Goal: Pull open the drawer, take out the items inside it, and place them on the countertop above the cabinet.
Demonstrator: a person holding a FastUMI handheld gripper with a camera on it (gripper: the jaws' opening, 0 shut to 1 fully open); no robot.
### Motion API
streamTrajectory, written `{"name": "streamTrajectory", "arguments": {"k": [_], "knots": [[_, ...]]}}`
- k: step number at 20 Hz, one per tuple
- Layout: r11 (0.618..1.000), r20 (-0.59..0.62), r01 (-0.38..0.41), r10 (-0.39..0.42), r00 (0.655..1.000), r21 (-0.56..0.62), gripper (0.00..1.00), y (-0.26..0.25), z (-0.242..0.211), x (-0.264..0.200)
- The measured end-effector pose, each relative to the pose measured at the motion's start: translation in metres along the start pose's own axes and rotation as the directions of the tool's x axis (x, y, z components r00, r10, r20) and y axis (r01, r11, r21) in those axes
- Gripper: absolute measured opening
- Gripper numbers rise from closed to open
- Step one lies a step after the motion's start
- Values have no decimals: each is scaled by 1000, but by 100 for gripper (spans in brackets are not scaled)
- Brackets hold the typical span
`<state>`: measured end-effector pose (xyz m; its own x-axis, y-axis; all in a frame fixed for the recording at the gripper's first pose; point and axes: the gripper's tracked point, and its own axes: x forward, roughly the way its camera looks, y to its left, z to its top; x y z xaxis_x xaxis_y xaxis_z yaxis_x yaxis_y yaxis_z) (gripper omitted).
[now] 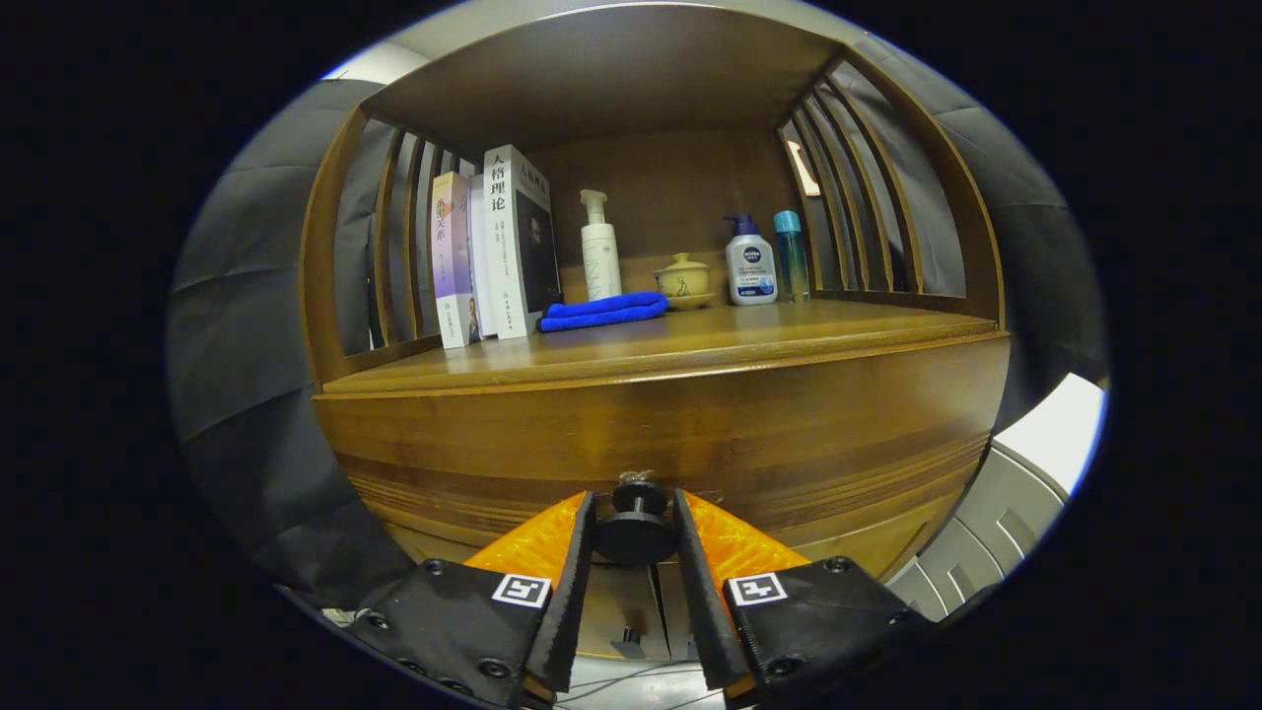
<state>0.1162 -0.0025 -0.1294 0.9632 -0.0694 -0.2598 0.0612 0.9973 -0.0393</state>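
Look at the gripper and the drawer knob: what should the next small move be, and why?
Probably a straight pull back toward the camera. The gripper has its fingers closed against both sides of the drawer knob, and the drawer front sits flush with the cabinet, so nothing inside can be reached yet.

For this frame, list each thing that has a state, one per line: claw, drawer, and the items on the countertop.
claw: closed around the drawer knob, fingers on both sides of it
drawer: shut, front flush with the cabinet
books: upright, leaning together
blue cloth: folded, lying flat
pump bottle: upright
lidded cup: lid on, on its saucer
white bottle: upright, capped
teal bottle: upright, capped
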Motion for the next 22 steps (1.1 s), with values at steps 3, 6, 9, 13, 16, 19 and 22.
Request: {"name": "streamTrajectory", "arguments": {"k": [3,6,9,13,16,19,22], "knots": [[1000,-17,12,-12,1000,-2,47,-1,1,-6],[1000,-37,17,-17,999,-9,35,-4,-4,-3],[1000,-34,4,-5,999,-28,24,-2,-4,1],[999,-36,1,-2,999,-50,24,-4,-7,-9],[997,-35,-4,1,999,-80,24,-5,-9,-18],[995,-39,-17,13,999,-97,24,-5,-12,-30],[994,-46,-20,15,999,-106,24,-4,-15,-40]]}}
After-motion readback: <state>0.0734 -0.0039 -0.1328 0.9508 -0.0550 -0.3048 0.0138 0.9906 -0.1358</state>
